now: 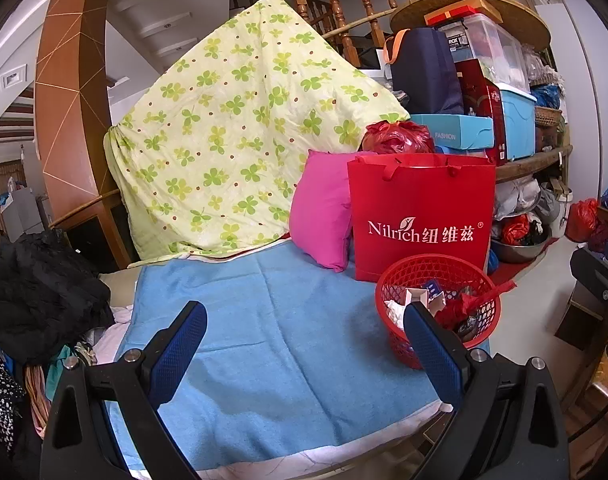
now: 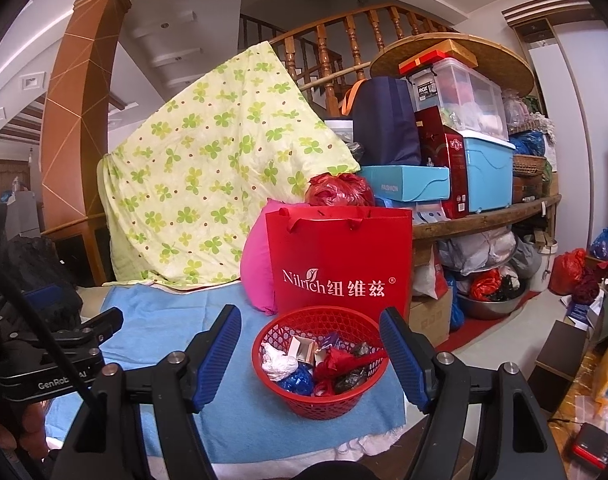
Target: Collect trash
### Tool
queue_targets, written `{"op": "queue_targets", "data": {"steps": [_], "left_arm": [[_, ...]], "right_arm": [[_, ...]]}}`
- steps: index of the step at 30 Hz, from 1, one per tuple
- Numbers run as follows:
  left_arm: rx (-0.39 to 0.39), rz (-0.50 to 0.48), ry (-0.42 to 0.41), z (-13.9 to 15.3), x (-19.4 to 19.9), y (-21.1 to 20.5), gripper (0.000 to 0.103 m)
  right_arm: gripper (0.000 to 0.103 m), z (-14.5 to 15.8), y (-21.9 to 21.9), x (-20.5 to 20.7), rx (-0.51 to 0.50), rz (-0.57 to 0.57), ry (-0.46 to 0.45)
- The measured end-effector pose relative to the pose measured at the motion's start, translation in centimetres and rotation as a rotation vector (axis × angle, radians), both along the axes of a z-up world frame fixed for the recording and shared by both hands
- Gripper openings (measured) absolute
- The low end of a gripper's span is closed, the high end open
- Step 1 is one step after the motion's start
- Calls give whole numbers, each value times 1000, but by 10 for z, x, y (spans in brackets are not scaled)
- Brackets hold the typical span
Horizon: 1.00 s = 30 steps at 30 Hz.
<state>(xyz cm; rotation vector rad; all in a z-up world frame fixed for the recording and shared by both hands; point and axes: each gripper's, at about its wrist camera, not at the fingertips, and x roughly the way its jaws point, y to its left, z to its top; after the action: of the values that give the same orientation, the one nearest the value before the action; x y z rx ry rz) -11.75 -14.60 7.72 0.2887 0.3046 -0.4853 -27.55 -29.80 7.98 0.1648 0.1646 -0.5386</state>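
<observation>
A red mesh basket stands on the blue towel near its right edge. It holds several pieces of trash: a white crumpled wad, a small cardboard box, blue and red wrappers. My right gripper is open and empty, its fingers on either side of the basket, just in front of it. My left gripper is open and empty over the bare towel, with the basket behind its right finger.
A red Nilrich bag and a pink pillow stand behind the basket. A green floral quilt hangs at the back. Stacked boxes fill shelves at right. Black clothes lie at left.
</observation>
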Motion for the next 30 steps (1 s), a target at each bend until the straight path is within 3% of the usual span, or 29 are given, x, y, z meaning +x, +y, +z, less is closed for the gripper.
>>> {"op": "queue_targets", "data": {"steps": [30], "left_arm": [[80, -9, 33, -18, 5, -6, 99]], "right_arm": [[75, -4, -10, 15, 37, 12, 39]]}}
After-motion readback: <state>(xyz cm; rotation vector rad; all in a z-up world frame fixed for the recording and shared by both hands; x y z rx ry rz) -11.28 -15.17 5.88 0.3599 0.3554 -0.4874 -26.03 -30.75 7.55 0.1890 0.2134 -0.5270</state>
